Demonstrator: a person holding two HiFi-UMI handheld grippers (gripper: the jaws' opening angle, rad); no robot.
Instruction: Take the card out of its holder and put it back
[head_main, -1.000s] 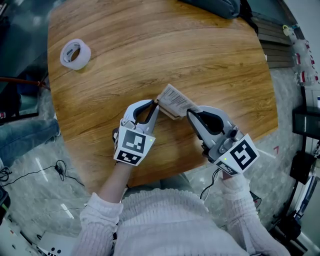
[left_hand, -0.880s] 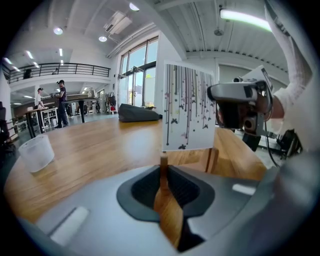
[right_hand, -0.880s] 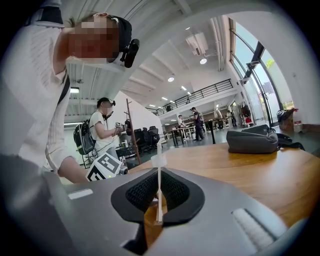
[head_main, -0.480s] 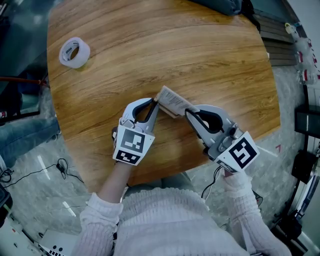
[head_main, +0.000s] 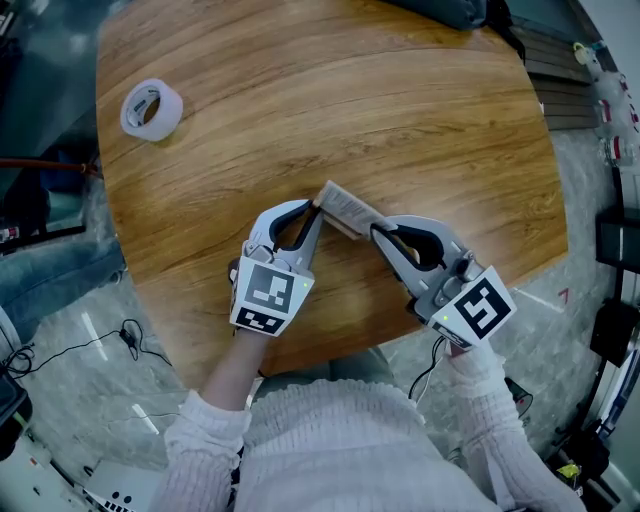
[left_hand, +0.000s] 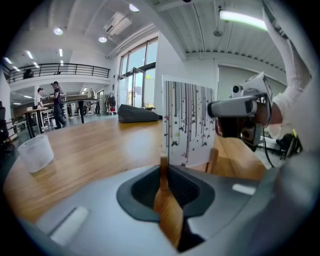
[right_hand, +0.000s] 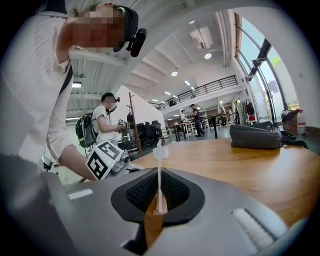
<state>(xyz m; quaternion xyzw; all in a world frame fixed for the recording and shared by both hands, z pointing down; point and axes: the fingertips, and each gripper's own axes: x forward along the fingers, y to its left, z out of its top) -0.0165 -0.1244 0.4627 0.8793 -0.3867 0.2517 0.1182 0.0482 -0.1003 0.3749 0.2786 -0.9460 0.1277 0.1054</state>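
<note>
A white card (head_main: 350, 205) printed with dark stripes and butterflies (left_hand: 190, 122) stands upright in a low wooden holder (head_main: 338, 224) near the table's front edge. My left gripper (head_main: 315, 209) is shut on the holder's left end, whose wooden post (left_hand: 162, 167) shows between the jaws. My right gripper (head_main: 377, 229) is shut on the card's right edge. In the right gripper view the card (right_hand: 159, 172) appears edge-on as a thin white line between the jaws. In the left gripper view the right gripper (left_hand: 235, 107) sits against the card's right side.
A roll of clear tape (head_main: 151, 107) lies at the far left of the round wooden table (head_main: 330, 90). A dark bag (right_hand: 257, 136) rests at the table's far edge. Cables lie on the floor to the left. People stand far off in the hall.
The card has tipped from showing its printed face to standing nearly edge-on in the head view. Both grippers keep their holds and have barely shifted.
</note>
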